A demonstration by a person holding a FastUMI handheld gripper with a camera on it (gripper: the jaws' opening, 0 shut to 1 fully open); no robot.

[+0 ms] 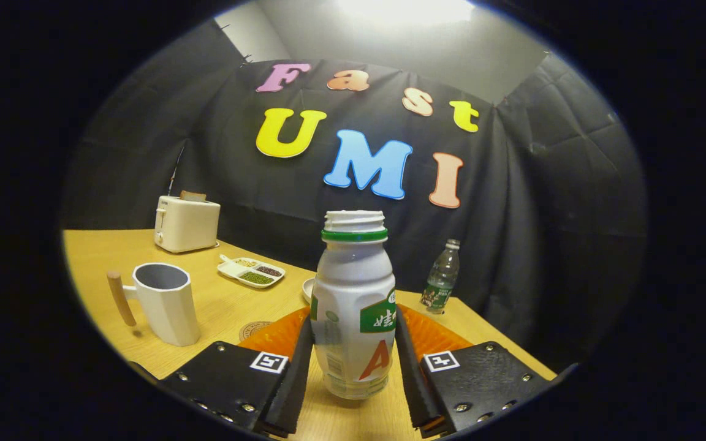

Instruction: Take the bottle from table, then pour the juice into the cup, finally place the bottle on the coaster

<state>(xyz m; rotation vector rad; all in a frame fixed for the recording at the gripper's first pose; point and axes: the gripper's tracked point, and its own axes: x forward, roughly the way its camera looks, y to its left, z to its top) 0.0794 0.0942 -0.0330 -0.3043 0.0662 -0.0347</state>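
A white plastic bottle (pixel 353 306) with a green neck ring and an uncapped threaded mouth stands upright between the two fingers of the gripper (pixel 353 355), which press against its lower sides, clamped on it. Its label carries a green band with white characters too small to make out and a large red letter "A" below. The bottle's base looks slightly raised above the light wooden table (pixel 102 269), though contact cannot be told for sure. The gripper points level across the table, with a square black-and-white marker tag on each finger mount. Beyond the fingers to the left stands a white faceted cup (pixel 166 303) with a wooden handle, upright; just beside its base, nearer the fingers, lies a round brown coaster (pixel 255 331), partly hidden. Farther back are a white toaster (pixel 185 223), a white divided tray of seeds (pixel 251 271) and a clear water bottle (pixel 442 278) near the table's right edge. Bare tabletop lies open left of the cup.
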